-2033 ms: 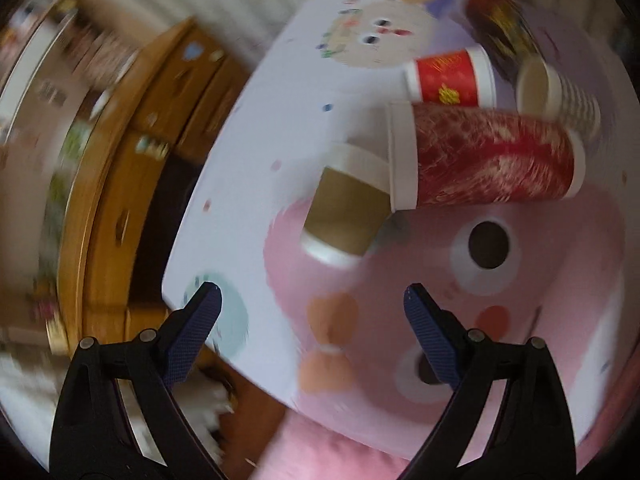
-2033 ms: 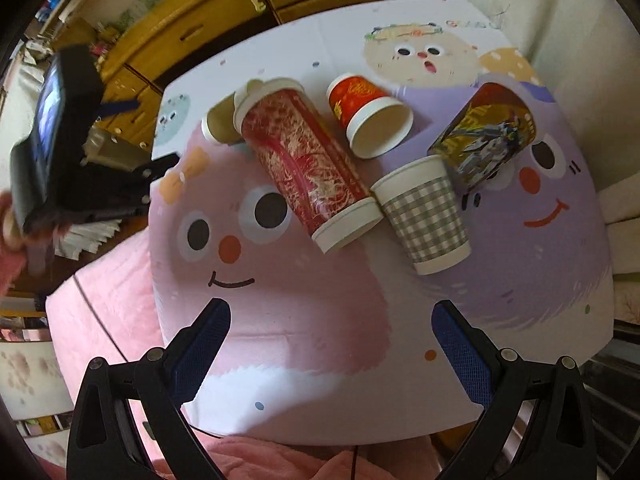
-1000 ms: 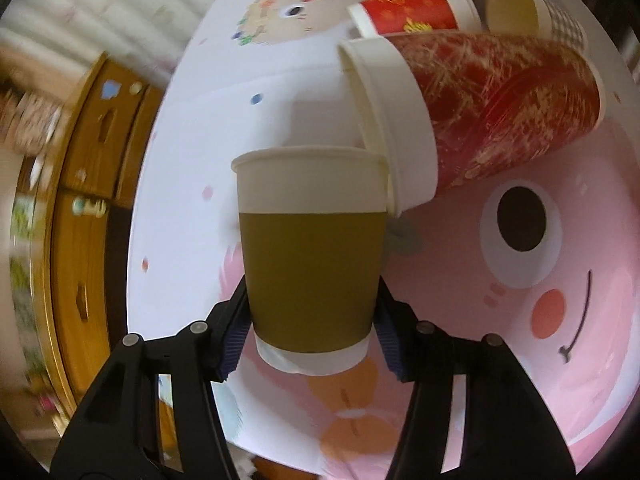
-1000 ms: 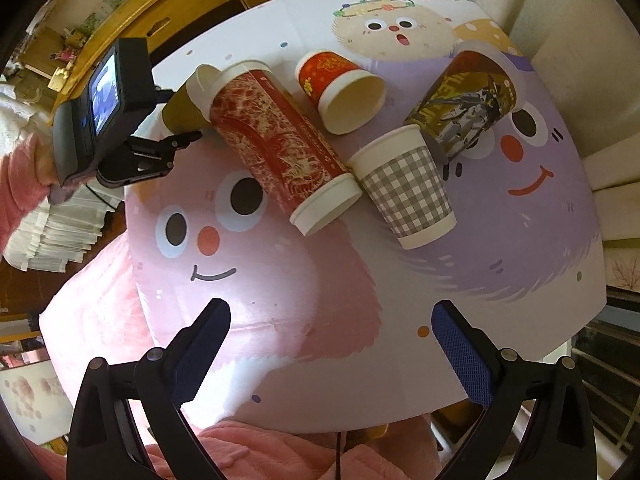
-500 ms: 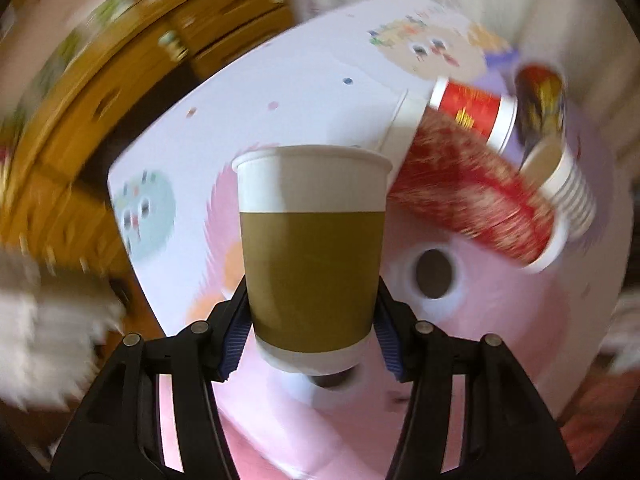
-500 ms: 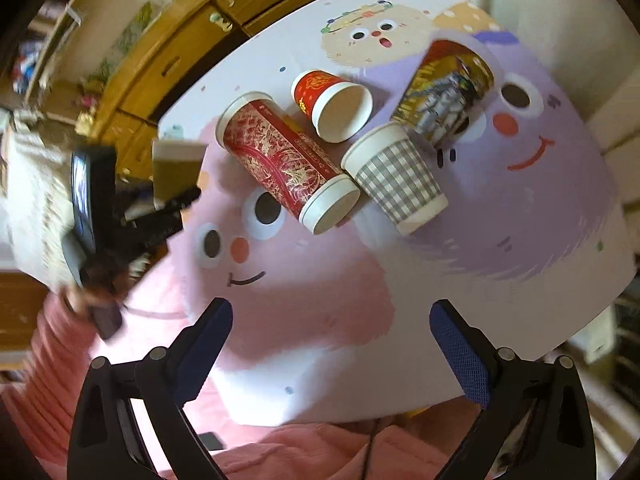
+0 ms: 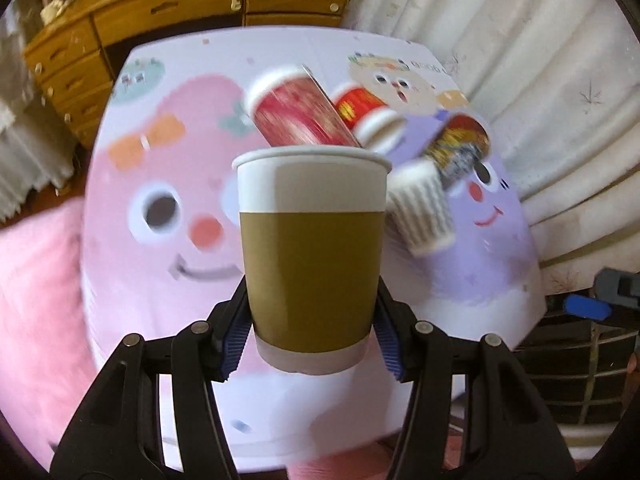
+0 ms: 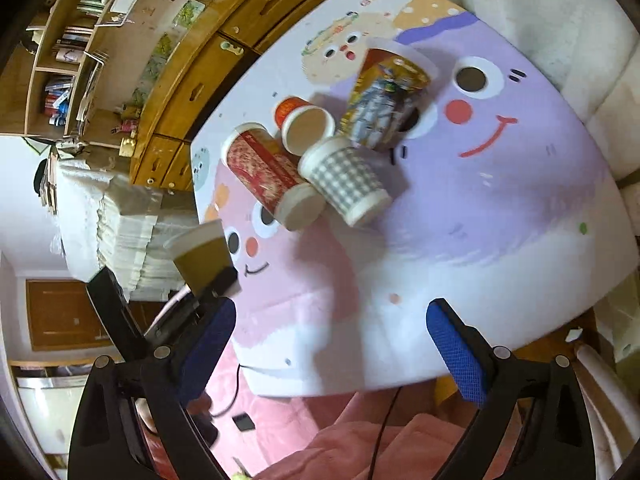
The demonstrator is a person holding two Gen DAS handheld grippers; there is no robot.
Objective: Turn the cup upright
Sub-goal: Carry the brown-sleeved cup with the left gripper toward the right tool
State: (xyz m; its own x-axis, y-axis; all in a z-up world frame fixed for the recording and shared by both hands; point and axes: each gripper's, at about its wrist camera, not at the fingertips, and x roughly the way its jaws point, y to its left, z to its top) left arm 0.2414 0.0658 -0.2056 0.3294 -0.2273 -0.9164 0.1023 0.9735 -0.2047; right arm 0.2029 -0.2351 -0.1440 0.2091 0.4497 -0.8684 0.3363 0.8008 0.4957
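Observation:
My left gripper is shut on a brown paper cup with a white rim. It holds the cup upright in the air above the near edge of the table. The right wrist view shows the same cup held off the table's left edge. My right gripper is open and empty above the table's near edge.
Several cups lie on their sides mid-table: a tall red one, a small red one, a grey checked one and a printed one. A wooden dresser stands behind, curtains to the right.
My left gripper closed on the brown cup, lifted it off the table, turned it upright and drew it back toward the near edge. My right gripper stayed open and pulled back.

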